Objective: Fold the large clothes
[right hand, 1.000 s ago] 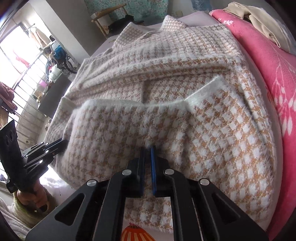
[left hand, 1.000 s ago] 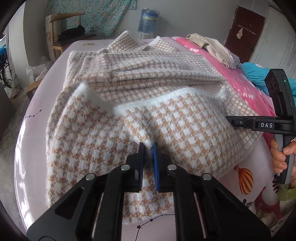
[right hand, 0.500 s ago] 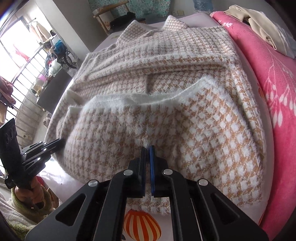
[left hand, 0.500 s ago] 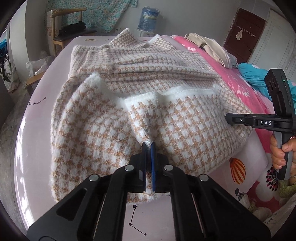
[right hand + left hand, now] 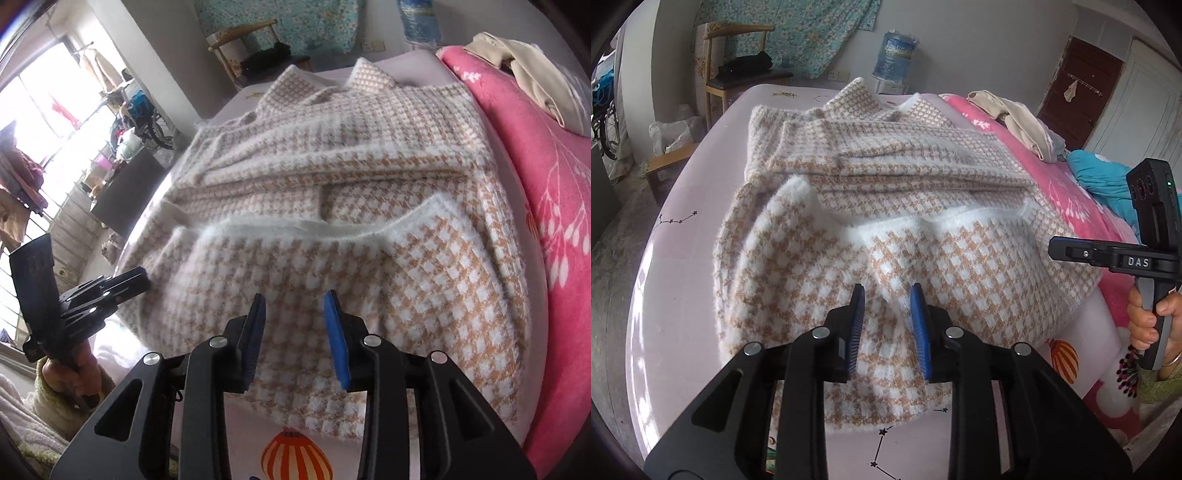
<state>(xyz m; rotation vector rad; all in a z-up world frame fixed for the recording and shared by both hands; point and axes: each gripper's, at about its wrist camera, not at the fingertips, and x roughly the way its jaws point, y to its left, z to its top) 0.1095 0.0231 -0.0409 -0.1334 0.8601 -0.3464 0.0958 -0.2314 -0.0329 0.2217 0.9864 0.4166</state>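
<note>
Left tongs (image 5: 887, 325): blue pads spread apart, gripping nothing, poised over the near folded hem. Right tongs (image 5: 295, 332): likewise spread wide and empty. Houndstooth sweater (image 5: 923, 221) lies on the bed (image 5: 683, 229), hem flap folded toward 12 o'clock.

pink blanket (image 5: 546, 206) | water jug (image 5: 894, 55) | wooden chair (image 5: 733, 70) | possibly trousers (image 5: 1015, 118)

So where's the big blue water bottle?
In the left wrist view the water bottle stands at the top centre, past the far end of the bed, right of the wooden chair and beyond the checked sweater.
</note>
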